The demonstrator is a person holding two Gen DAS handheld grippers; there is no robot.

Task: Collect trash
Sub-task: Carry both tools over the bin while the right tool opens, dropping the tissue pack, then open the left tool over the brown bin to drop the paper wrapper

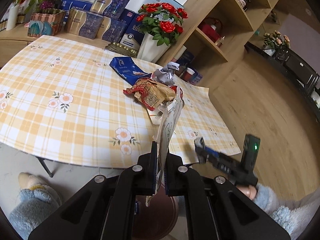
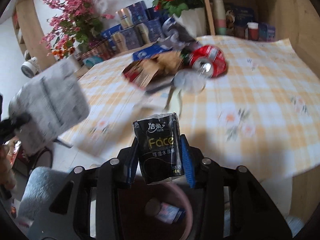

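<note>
Left hand-held gripper (image 1: 160, 154) clamped on a flat whitish wrapper (image 1: 169, 126), held edge-on above the bench (image 1: 60, 120) edge. Right hand-held gripper (image 2: 160, 156) closed around a black tissue pack (image 2: 160, 148), above a pink bin (image 2: 186, 210) with a blue packet inside. Farther out on the checked cloth: brown-and-red paper bag (image 1: 150, 94), blue coffee bag (image 1: 126, 70), crumpled paper (image 1: 166, 74), crushed red can (image 2: 210, 60), clustered together.
</note>
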